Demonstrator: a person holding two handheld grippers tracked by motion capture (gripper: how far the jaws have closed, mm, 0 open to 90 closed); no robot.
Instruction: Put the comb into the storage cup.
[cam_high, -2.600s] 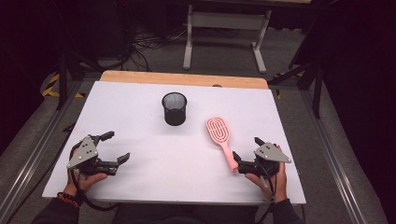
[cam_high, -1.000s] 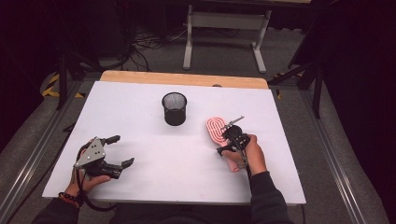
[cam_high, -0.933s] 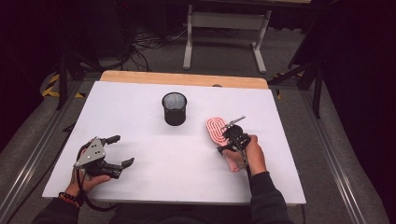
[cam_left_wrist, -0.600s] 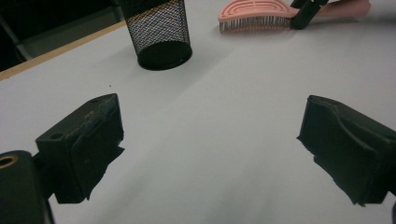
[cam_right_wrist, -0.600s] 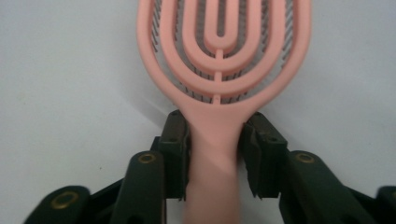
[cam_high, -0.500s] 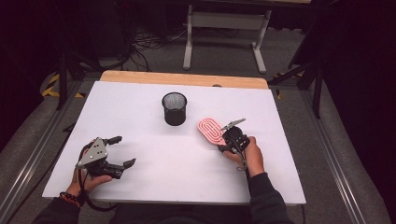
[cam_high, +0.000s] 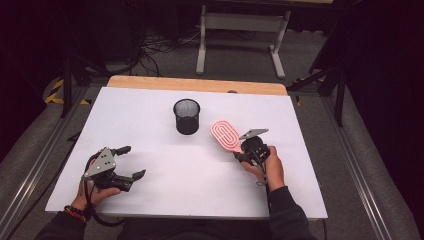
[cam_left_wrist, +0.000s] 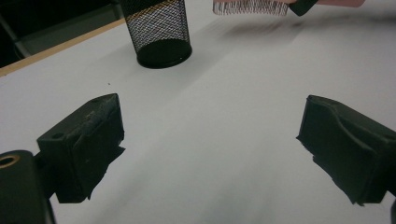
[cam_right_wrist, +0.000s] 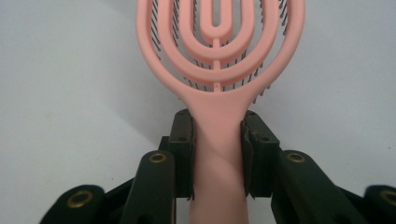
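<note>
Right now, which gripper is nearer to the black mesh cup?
Right. The right gripper, shut on the pink hairbrush's handle, sits just right of the mesh cup; the left gripper waits open near the table's front-left.

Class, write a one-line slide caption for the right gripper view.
Right gripper clamps the pink hairbrush by its handle.

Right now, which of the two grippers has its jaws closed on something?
The right gripper: its jaws clamp the pink plastic hairbrush by the handle. The left gripper stands open.
</note>
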